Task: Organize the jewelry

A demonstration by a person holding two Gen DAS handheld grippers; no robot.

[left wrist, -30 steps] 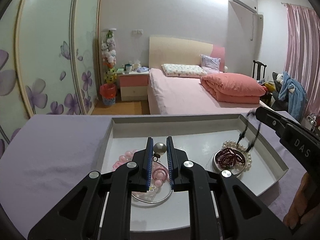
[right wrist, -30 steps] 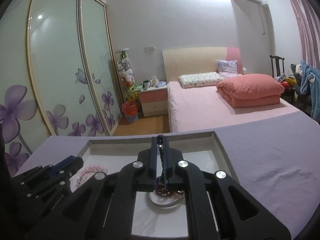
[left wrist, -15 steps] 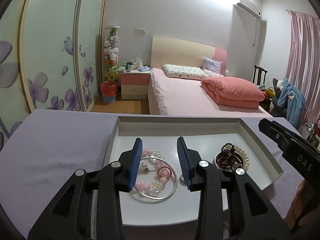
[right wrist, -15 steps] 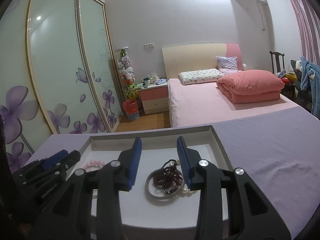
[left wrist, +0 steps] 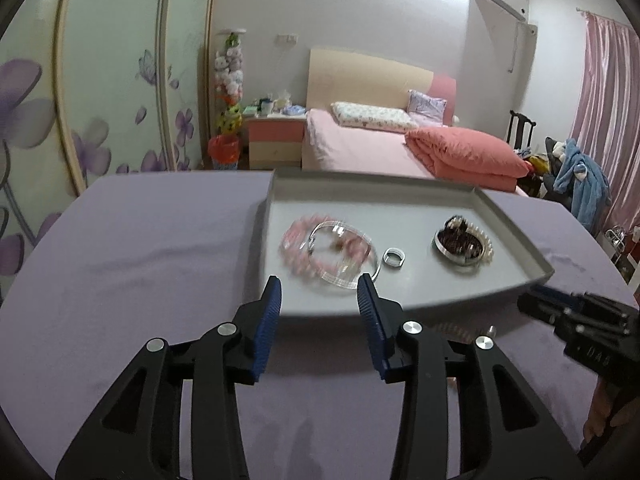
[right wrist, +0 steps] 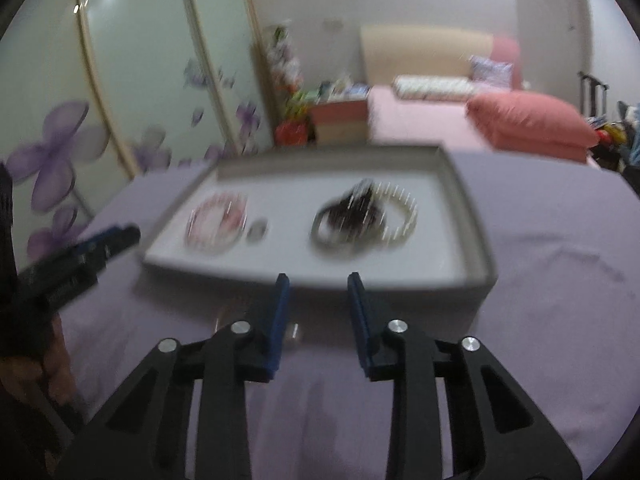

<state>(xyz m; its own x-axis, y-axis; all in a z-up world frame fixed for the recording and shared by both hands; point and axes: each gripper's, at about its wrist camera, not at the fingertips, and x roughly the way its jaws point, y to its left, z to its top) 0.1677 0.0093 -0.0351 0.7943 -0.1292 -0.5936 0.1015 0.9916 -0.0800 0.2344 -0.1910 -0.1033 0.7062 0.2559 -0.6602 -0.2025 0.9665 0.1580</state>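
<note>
A grey tray [left wrist: 516, 236] sits on the purple cloth. In it a clear round dish [left wrist: 332, 252] holds pink beads, a small ring [left wrist: 394, 257] lies beside it, and a second dish [left wrist: 460, 242] holds dark red beads with a pearl bracelet around it. My left gripper [left wrist: 319, 296] is open and empty, just short of the tray's front edge. My right gripper [right wrist: 318, 286] is open and empty, also in front of the tray [right wrist: 476, 216]; that view is blurred. The dark beads [right wrist: 360, 210] and the pink dish [right wrist: 218, 222] show there too.
The purple tablecloth [left wrist: 132, 248] spreads to the left of the tray. Some small pieces [left wrist: 460, 330] lie on the cloth in front of the tray, half hidden. A pink bed [left wrist: 380, 148] and a flowered wardrobe [left wrist: 100, 80] stand behind the table.
Both grippers have opened, let go of their jewelry into the dishes, and pulled back from over the tray to the cloth in front of it.
</note>
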